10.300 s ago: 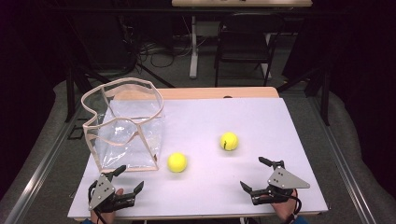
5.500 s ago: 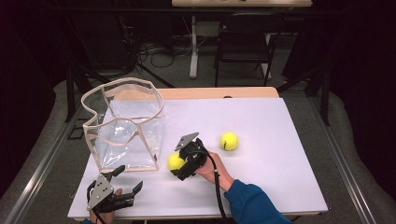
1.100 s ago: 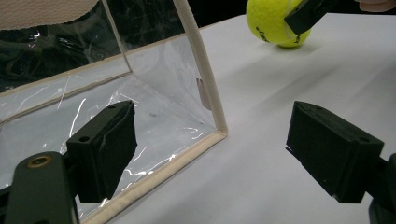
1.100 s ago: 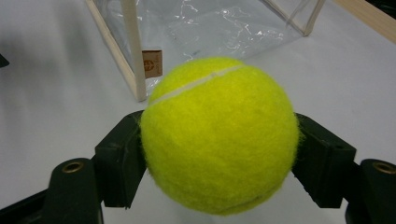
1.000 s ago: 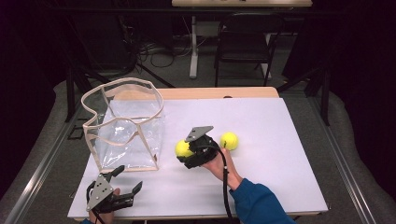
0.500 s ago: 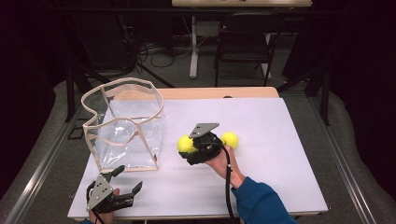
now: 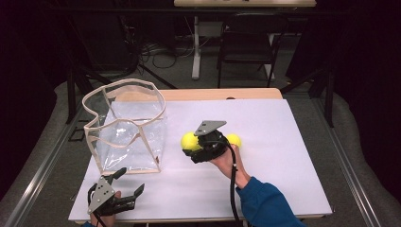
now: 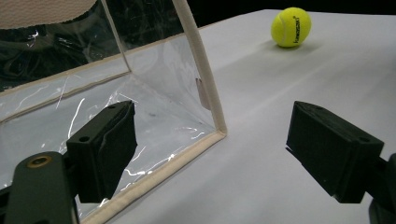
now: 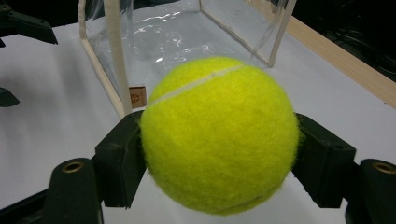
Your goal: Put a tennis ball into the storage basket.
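At the centre of the high view, the right gripper clamps a yellow tennis ball between both jaws, just right of the clear bag. At lower left, the left gripper rests with jaws apart, holding nothing. A second ball lies behind the right gripper.

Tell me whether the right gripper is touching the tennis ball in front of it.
Touching. In the right gripper view, the right gripper has both black jaws pressed against opposite sides of the tennis ball, which sits clamped between them.
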`<state>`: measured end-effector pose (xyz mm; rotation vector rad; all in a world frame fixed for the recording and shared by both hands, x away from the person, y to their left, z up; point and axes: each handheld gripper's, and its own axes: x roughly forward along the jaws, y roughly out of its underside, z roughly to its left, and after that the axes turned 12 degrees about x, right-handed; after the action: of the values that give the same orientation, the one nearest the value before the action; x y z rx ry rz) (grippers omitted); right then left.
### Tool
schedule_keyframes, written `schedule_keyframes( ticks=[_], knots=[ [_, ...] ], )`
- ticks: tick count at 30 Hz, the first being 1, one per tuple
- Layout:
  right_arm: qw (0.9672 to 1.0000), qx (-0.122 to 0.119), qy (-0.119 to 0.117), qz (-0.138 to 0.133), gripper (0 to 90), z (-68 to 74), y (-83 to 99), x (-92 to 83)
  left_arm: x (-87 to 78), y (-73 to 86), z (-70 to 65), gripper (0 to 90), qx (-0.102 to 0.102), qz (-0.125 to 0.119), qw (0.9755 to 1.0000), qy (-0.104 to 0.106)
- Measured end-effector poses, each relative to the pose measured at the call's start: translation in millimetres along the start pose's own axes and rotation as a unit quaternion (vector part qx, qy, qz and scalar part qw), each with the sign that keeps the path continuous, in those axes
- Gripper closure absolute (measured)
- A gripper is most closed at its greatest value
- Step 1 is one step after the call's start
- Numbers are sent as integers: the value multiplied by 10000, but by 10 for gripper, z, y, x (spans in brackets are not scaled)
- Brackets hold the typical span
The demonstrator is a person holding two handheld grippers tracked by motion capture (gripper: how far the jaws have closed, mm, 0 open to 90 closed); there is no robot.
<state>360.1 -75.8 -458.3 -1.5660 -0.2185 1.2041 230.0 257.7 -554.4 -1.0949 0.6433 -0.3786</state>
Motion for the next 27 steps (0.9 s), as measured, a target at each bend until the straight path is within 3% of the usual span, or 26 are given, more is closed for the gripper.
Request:
schedule_keyframes(
  ticks=[27],
  knots=[
    [9995, 89, 82, -287, 261, -91, -142, -170, -6, -2, -2, 158, -2, -6, 10000, -9]
  ],
)
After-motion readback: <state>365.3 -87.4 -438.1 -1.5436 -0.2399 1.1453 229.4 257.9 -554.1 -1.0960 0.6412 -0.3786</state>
